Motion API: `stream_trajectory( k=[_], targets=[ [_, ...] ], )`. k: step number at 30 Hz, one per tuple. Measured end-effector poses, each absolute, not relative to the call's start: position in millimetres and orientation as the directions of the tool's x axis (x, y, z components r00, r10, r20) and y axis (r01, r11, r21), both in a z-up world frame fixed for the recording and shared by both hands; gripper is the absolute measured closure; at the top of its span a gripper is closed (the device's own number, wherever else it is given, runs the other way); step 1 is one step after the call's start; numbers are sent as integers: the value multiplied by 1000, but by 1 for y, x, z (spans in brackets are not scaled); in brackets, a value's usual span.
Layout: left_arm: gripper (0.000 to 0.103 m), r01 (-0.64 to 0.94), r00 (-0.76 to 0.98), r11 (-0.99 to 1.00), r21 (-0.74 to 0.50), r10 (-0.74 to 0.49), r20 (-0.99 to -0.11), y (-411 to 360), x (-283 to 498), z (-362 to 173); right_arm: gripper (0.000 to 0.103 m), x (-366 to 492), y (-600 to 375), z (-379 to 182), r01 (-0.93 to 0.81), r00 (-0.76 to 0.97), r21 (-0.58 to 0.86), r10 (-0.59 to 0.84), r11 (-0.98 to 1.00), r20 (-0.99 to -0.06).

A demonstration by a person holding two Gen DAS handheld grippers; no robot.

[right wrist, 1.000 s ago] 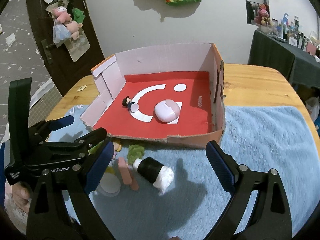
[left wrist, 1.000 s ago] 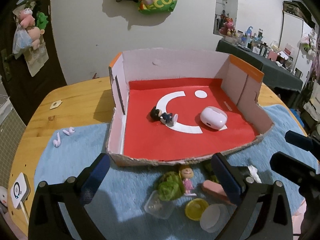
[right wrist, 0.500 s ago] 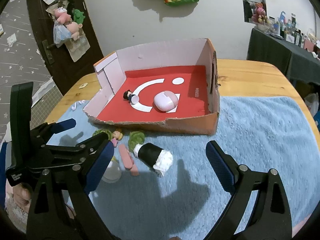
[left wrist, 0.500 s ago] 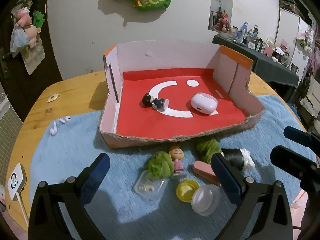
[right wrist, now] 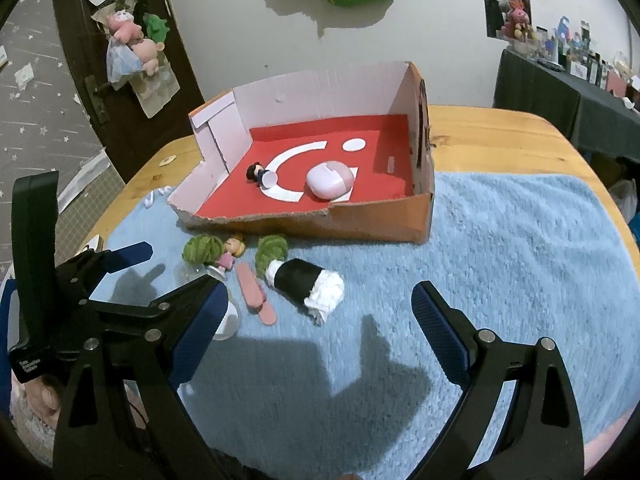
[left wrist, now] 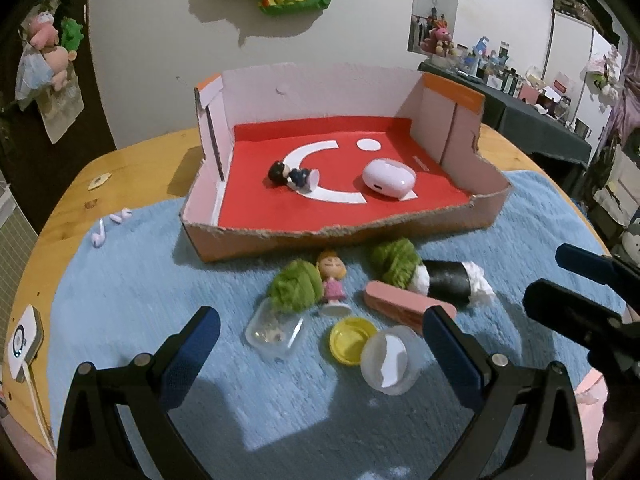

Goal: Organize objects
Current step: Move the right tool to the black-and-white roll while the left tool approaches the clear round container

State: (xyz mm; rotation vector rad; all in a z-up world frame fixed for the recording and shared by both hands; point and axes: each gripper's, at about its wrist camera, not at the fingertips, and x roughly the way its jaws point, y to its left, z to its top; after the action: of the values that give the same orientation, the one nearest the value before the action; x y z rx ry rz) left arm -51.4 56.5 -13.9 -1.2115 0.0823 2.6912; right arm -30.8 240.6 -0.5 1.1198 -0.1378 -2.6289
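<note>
A cardboard box with a red floor holds a small dark-haired figurine and a pink earbud case. In front of it on the blue towel lie two green yarn balls, a blonde doll, a pink bar, a black-and-white roll, a clear capsule, a yellow lid and a clear lid. My left gripper is open above the lids. My right gripper is open near the roll.
Two white earbuds lie at the towel's left edge. A small white device with a cable sits on the wooden table at far left. A dark cluttered table stands to the right.
Both grippers have pulled back from the box toward me, so more of the towel and loose objects shows. Both stay open.
</note>
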Motion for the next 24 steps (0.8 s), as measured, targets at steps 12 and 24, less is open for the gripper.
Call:
stream_trajectory(
  k=[12,24],
  targets=[
    [0,-215,-614,-976,-33,161,-772,71,-47,-32,9,-29,253,-15,177,-641,197,-265,-964,-721],
    [0,-168,-596,-985,-24,121,-793,63,-54,-52,9,-46,252,-31,155,-624,136,-203,-979,-754]
  ],
)
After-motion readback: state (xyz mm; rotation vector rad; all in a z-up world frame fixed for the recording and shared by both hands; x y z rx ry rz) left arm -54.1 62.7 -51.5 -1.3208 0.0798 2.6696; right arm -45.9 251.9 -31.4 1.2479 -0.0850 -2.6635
